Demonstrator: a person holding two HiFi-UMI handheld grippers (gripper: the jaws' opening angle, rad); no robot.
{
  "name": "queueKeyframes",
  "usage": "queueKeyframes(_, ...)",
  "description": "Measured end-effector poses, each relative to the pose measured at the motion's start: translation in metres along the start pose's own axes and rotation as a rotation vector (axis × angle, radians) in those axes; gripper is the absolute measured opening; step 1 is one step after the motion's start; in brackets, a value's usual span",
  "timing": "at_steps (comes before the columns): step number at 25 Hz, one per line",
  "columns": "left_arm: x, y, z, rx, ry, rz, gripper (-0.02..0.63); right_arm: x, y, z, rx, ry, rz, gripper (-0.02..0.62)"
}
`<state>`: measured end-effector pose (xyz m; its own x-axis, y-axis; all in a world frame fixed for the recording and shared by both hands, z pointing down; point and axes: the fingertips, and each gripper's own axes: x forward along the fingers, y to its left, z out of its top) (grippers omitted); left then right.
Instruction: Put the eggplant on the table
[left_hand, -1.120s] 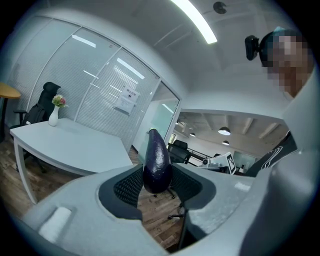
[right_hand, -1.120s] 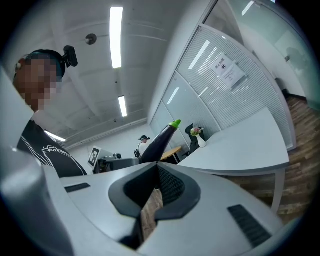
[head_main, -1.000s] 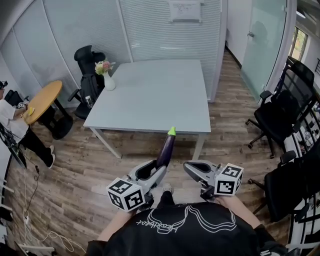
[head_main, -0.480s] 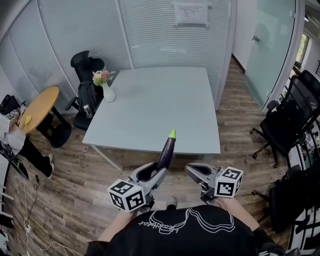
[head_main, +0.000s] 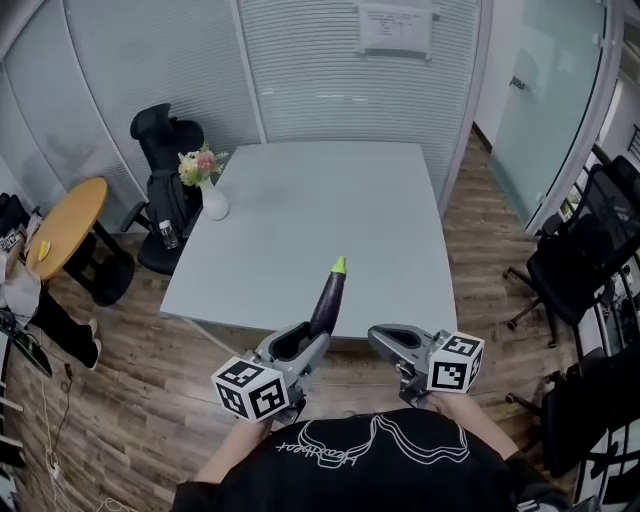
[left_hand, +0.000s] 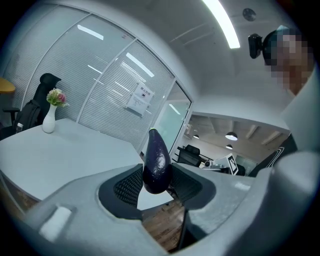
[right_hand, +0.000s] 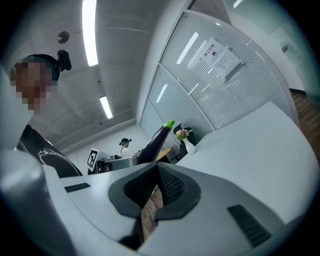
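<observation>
A dark purple eggplant (head_main: 327, 300) with a green stem end sticks up and forward out of my left gripper (head_main: 306, 342), which is shut on its thick lower end. In the left gripper view the eggplant (left_hand: 156, 160) stands squeezed between both ribbed pads. Its green tip reaches over the near edge of the pale grey table (head_main: 380, 210). My right gripper (head_main: 388, 338) is held level beside it, to the right, shut with nothing in it. The right gripper view looks past its own shut jaws at the eggplant (right_hand: 155, 140) and the table (right_hand: 250, 145).
A white vase of flowers (head_main: 208, 192) stands at the table's left edge. Black office chairs (head_main: 575, 270) line the right side, and another chair (head_main: 160, 150) stands behind the vase. A round wooden table (head_main: 65, 225) and a seated person (head_main: 20, 290) are at far left. Glass partitions back the room.
Both grippers have moved forward toward the table, which now lies closer. The eggplant's tip has gone from over the floor to over the table's near edge. The grip is unchanged.
</observation>
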<state>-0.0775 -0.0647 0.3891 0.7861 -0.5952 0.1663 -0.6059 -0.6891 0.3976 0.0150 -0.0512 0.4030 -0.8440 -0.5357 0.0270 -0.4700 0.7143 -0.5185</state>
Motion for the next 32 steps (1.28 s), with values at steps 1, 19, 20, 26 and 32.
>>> queueKeyframes(1,0.001,0.009,0.004,0.000,-0.001,0.000,0.187,0.009,-0.003,0.002,-0.005,0.003,0.003,0.009)
queueKeyframes(19,0.021,0.083,0.022,-0.035,-0.018,0.039,0.187,0.072,-0.047,0.012,-0.022,0.087,0.003,0.009)
queueKeyframes(20,0.022,0.087,0.023,-0.037,-0.019,0.049,0.187,0.076,-0.051,0.013,-0.018,0.091,0.009,0.009)
queueKeyframes(26,0.029,0.113,0.028,-0.053,-0.018,0.110,0.187,0.098,-0.067,0.023,-0.004,0.101,0.056,0.009)
queueKeyframes(32,0.047,0.139,0.030,-0.062,0.006,0.148,0.187,0.117,-0.091,0.027,0.019,0.117,0.075,0.009)
